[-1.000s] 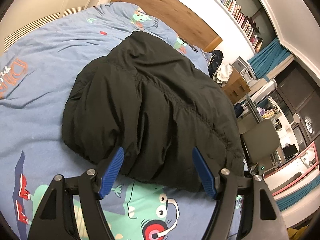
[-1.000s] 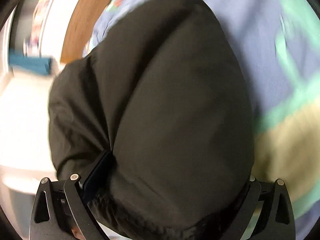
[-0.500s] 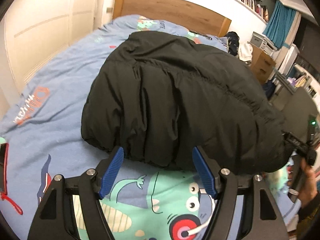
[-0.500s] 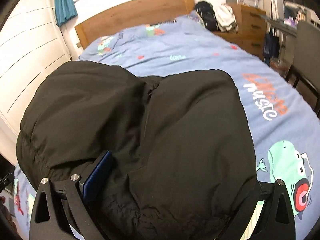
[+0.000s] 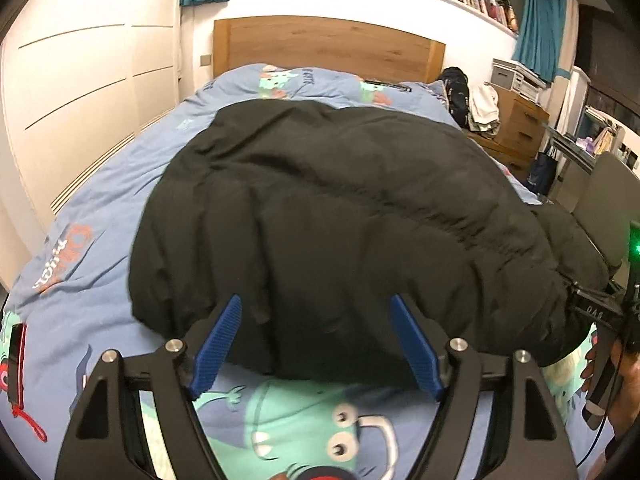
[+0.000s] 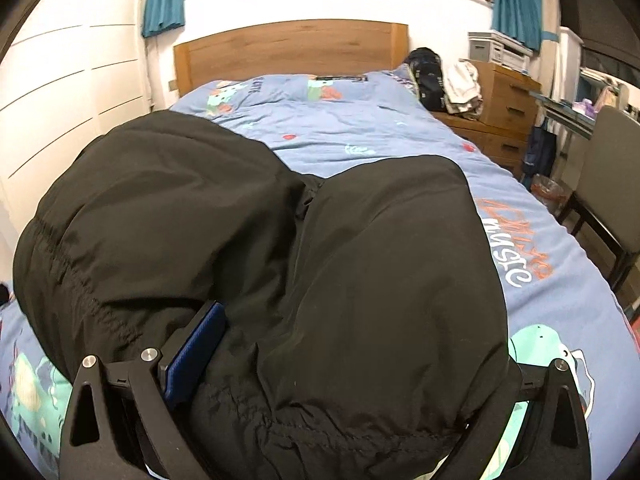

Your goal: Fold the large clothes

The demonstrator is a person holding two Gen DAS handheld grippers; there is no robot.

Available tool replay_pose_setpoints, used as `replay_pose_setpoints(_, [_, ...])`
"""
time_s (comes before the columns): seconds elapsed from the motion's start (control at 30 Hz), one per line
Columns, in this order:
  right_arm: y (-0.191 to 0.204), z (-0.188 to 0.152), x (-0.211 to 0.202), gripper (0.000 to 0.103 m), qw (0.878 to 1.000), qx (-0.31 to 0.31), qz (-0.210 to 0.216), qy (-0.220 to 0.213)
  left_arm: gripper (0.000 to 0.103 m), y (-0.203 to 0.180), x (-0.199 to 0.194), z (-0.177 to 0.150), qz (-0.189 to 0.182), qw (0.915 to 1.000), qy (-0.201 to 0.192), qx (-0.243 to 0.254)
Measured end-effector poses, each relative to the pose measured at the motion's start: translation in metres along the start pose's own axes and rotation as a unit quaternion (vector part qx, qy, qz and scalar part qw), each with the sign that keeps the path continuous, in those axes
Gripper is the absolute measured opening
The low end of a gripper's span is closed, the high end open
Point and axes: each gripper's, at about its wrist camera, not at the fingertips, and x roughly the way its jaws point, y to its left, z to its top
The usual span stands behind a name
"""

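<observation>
A black puffer jacket [image 5: 340,220] lies bunched on the blue cartoon bedcover [image 5: 100,208]. My left gripper [image 5: 316,320] hovers at its near edge, jaws opening. Its blue pads [image 5: 218,340] stand apart and press on nothing. In the right wrist view the jacket [image 6: 360,280] fills the gap of my right gripper [image 6: 352,340], which is shut on a thick bundle of it. One blue pad [image 6: 196,356] shows and the other finger is buried under fabric. The left wrist view catches the right gripper [image 5: 592,308] at the jacket's right end, with a hand [image 5: 624,392] on its handle.
A wooden headboard [image 5: 328,44] closes the far end of the bed, with a white wardrobe [image 5: 80,80] along the left. A dresser [image 6: 508,100] with piled clothes and a grey chair [image 6: 612,168] stand to the right. A dark red-edged object [image 5: 16,360] lies at the left edge.
The left gripper rolled and swung round to face the headboard, and the right gripper came into its view. The right gripper rolled upright and rose with the jacket still between its fingers.
</observation>
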Motion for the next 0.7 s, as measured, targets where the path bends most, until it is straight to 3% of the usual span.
replay_pose_setpoints(0.33, [-0.016,-0.004,0.019,0.099,0.997,-0.072,0.026,0.031,0.076,-0.021,0.006,-0.007,0.025,0.9996,0.009,0.004])
replay_pose_setpoints(0.47, [-0.017,-0.007,0.02,0.099,0.99,-0.119,0.064,0.043,0.076,-0.023,0.006,-0.009,0.025,0.9996,0.01,0.005])
replay_pose_setpoints(0.6, [-0.029,-0.006,0.022,0.099,0.978,-0.109,0.157,0.087,0.076,-0.029,0.007,-0.008,0.022,0.9997,0.01,0.006])
replay_pose_setpoints(0.67, [-0.039,-0.006,0.025,0.099,0.959,-0.089,0.243,0.121,0.076,-0.033,0.007,-0.008,0.02,0.9997,0.011,0.011])
replay_pose_setpoints(0.7, [-0.046,-0.007,0.027,0.099,0.94,-0.072,0.299,0.146,0.076,-0.034,0.008,-0.008,0.018,0.9997,0.011,0.013])
